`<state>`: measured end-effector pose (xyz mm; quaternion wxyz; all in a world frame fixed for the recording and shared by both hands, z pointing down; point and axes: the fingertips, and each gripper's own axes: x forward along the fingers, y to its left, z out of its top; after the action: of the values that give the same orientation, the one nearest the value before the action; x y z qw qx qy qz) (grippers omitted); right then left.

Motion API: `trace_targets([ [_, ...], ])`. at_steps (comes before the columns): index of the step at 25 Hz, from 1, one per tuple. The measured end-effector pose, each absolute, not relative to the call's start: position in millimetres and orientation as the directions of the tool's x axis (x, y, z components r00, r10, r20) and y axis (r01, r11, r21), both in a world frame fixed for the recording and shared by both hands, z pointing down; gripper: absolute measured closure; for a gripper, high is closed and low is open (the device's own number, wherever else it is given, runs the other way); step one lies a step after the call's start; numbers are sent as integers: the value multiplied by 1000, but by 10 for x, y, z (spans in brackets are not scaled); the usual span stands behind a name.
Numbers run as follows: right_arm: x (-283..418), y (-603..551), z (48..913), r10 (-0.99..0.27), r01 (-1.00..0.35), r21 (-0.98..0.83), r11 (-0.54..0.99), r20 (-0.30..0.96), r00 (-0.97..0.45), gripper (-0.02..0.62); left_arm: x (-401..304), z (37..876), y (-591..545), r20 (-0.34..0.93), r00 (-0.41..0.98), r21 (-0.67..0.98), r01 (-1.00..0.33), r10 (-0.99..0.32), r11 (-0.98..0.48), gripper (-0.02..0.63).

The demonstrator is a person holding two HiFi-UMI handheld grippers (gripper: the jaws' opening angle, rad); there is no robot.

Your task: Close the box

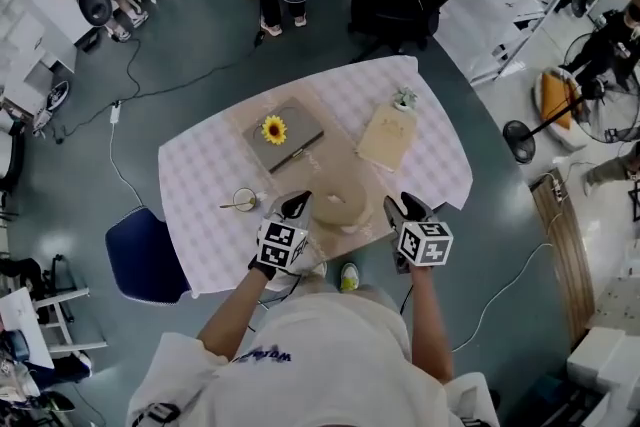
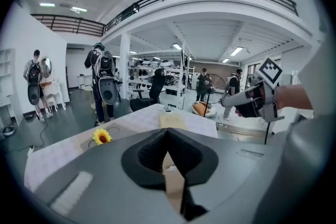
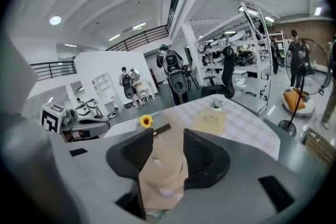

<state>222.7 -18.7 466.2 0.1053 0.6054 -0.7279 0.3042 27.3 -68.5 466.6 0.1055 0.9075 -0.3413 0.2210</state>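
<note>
Round beige box (image 1: 338, 204), checked tablecloth (image 1: 200, 180)

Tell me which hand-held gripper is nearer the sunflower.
Left. In the head view the left hand-held gripper sits just below the sunflower; the right hand-held gripper is farther off, lower right of it.
</note>
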Motion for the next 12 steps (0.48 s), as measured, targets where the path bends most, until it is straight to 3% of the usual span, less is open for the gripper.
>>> trace_targets([
  [6,2445,-158,3854,-888,-946,-246,212,356,-291,414,460,4142,-502,371,658,-44,-692,-655,-721,604],
  [12,2236,-116,3312,-895,-927,-148,344,247,-372,419,497,3662,-397,265,638,-87,-731,-723,-677,604],
])
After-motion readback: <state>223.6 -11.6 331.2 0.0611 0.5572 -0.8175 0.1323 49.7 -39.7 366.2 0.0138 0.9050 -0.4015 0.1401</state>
